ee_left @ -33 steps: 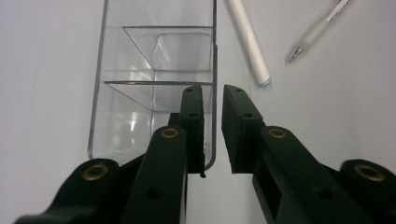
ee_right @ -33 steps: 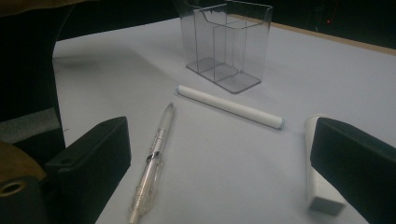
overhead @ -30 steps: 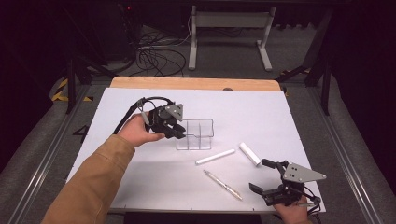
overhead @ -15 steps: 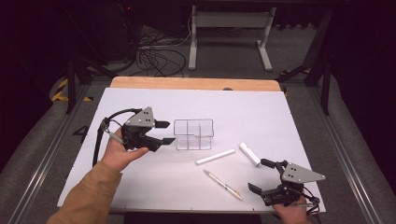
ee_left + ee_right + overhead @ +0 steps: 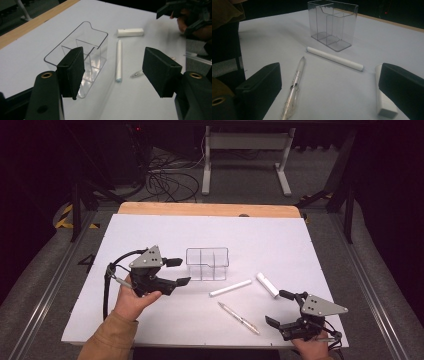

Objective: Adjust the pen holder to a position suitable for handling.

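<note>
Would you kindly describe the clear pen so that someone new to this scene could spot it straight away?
Start at the white table sheet and find the clear plastic divided organiser box near its middle. Nearer the person lie a long white marker and a short white block. The clear plastic pen lies closest to the front edge, and it alone is see-through and slim.

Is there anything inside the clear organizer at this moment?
No, the clear organizer stands empty, and the pen lies on the table outside it.

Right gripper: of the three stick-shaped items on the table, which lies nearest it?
The clear pen, just ahead of the right gripper; the long white stick and short white block lie farther off.
</note>
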{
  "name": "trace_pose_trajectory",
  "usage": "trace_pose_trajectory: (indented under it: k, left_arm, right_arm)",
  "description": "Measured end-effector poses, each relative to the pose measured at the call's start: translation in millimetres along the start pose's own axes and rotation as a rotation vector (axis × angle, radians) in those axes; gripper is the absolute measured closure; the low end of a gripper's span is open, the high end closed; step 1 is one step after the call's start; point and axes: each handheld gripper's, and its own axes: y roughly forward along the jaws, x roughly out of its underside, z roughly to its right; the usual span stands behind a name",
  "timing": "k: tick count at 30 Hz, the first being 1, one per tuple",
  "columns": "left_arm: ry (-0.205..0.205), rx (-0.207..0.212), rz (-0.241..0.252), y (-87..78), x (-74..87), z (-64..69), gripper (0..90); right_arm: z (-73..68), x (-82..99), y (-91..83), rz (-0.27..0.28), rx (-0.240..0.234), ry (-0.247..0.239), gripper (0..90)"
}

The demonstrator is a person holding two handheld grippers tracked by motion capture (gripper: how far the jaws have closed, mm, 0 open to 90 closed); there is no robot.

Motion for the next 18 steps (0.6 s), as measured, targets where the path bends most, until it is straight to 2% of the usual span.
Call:
trace_pose_trajectory:
  k: [3,6,9,12,18]
  left_arm:
    - [-0.007,-0.016,-0.025,0.4,1.1,2.0,33.7]
    - [-0.018,-0.011,0.009,-4.5,4.0,4.6,33.0]
    - [-0.018,-0.041,0.028,-10.4,5.7,8.5,29.7]
    - [-0.027,-0.049,0.061,-17.0,7.5,11.0,27.4]
    - [-0.032,-0.075,0.081,-24.8,8.4,13.3,23.9]
  right_arm:
    - [-0.6,-1.1,-0.5,0.003,0.0,0.004,6.2]
    - [-3.4,-4.5,-0.3,0.004,0.001,-0.004,7.1]
    - [-6.2,-8.3,1.1,-0.003,0.004,-0.011,7.8]
    - [-8.4,-12.8,2.8,-0.003,0.002,-0.013,8.5]
    - [-13.3,-22.5,9.0,-0.025,0.001,-0.018,11.5]
